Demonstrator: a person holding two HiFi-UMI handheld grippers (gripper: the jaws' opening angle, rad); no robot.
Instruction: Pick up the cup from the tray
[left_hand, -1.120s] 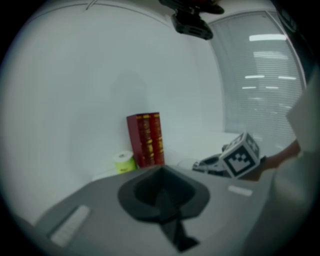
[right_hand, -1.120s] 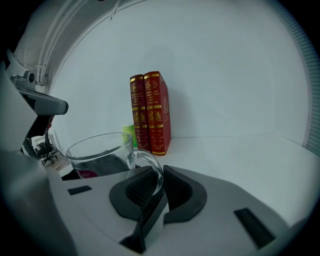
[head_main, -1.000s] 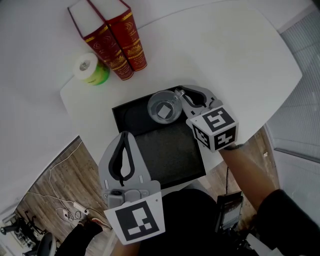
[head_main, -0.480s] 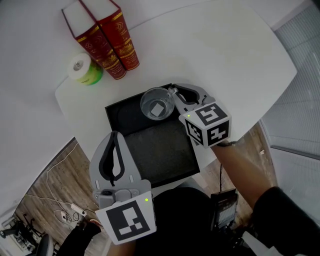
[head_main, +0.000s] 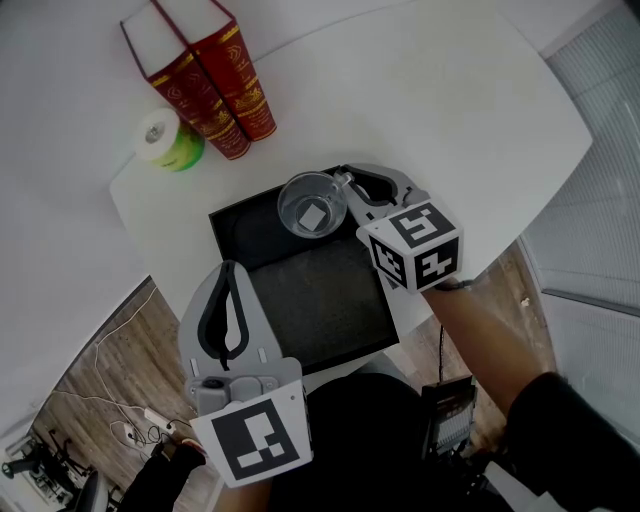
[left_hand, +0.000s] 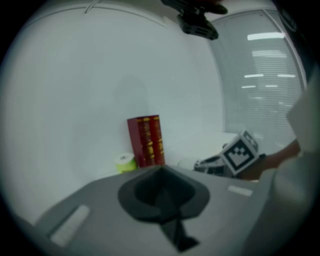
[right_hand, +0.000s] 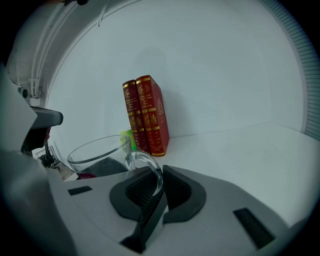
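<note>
Now the right gripper (right_hand: 157, 176) clamps the cup (head_main: 313, 206) by its handle (left gripper (left_hand: 161, 187) closed, empty) — lift level, clear of the tray (head_main: 226, 226).

Books (head_main: 205, 75) and a tape roll (head_main: 160, 138) stand far-left of the tray (head_main: 226, 232); the table (head_main: 450, 100) rightward lies open.

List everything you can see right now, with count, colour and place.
cup: one, clear glass, over the tray's far corner
tray: one, black, at the table's near edge
books: two, red with gold, upright side by side, far left of the table
roll: one, green and white, beside the books
table: one, white
floor: brown wood, below at left
left gripper: one, grey, jaws together, empty, by the tray's left edge
right gripper: one, grey, shut on the cup's handle
forearm: one, bare, behind the right gripper
</note>
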